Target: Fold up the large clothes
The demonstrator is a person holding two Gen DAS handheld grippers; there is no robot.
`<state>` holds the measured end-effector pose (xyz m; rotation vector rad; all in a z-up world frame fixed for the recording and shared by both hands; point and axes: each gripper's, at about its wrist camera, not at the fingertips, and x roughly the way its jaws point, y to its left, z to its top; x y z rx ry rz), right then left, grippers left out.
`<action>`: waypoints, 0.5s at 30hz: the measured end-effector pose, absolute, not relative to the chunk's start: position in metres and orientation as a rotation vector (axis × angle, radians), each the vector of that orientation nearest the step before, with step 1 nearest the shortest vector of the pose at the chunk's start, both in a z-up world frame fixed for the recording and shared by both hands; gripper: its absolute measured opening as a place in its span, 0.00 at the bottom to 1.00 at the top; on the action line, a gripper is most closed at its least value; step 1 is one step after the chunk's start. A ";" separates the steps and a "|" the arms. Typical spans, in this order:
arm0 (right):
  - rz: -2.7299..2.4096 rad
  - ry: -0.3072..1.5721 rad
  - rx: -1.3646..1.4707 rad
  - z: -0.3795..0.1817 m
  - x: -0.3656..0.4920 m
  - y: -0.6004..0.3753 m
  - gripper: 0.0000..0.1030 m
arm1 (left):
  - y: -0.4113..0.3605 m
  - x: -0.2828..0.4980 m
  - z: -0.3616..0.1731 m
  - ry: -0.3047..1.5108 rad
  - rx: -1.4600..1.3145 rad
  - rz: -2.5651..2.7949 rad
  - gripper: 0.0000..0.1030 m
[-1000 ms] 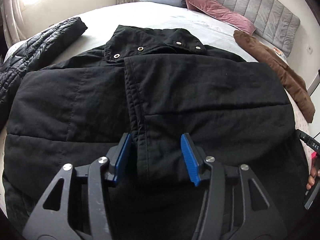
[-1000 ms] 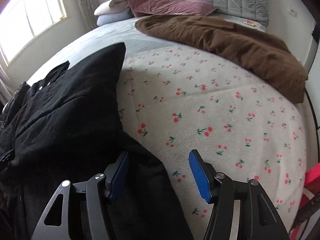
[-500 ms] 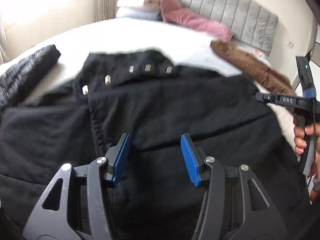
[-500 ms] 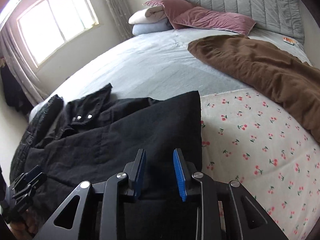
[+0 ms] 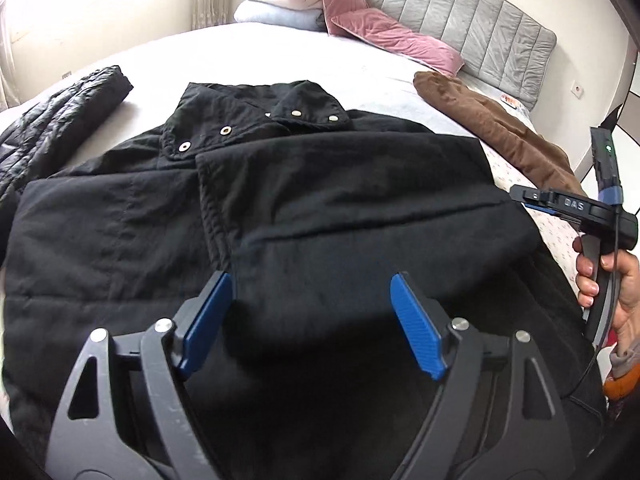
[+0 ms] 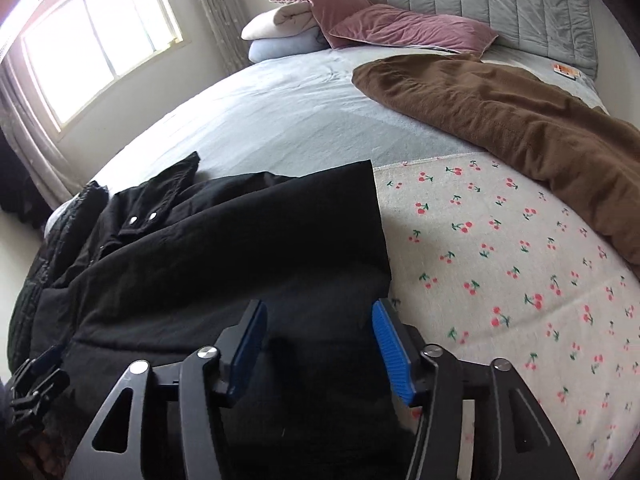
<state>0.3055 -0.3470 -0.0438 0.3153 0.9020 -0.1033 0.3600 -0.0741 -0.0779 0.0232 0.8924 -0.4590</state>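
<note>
A large black jacket point(image 5: 304, 204) lies flat on the bed, collar with metal snaps away from me, its right side folded over the middle. My left gripper point(image 5: 312, 316) hovers over the jacket's lower middle; its jaws are opening and the blue pads press on nothing. In the right wrist view the jacket point(image 6: 240, 248) fills the left half, its folded edge ending at the cherry-print cloth point(image 6: 520, 272). My right gripper point(image 6: 316, 340) hangs above that edge, jaws opening, fabric below but not pinched. The right gripper's body point(image 5: 576, 210) also shows at the left wrist view's right edge, held by a hand.
A black quilted jacket point(image 5: 60, 120) lies to the left. A brown blanket point(image 6: 520, 120) stretches along the bed's right side. Pink and white pillows point(image 6: 360, 20) rest against the grey headboard point(image 5: 480, 24). A window point(image 6: 92, 40) lights the left wall.
Both grippers' jaws have widened; the right had closed to a narrow gap half a second ago. The jacket's right side now lies folded over the middle, and both views have pulled back slightly.
</note>
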 end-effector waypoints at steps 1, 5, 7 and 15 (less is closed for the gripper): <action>-0.084 0.910 0.320 -0.037 0.292 -0.343 0.64 | -0.070 0.351 -0.072 0.904 0.023 -0.455 0.80; -0.039 0.925 0.266 -0.016 0.251 -0.322 0.69 | -0.050 0.313 -0.051 0.922 0.006 -0.446 0.86; -0.017 0.924 0.232 -0.006 0.229 -0.313 0.71 | -0.038 0.292 -0.041 0.927 -0.004 -0.447 0.90; 0.055 0.939 0.224 0.014 0.131 -0.288 0.80 | 0.011 0.211 -0.022 0.961 0.009 -0.390 0.95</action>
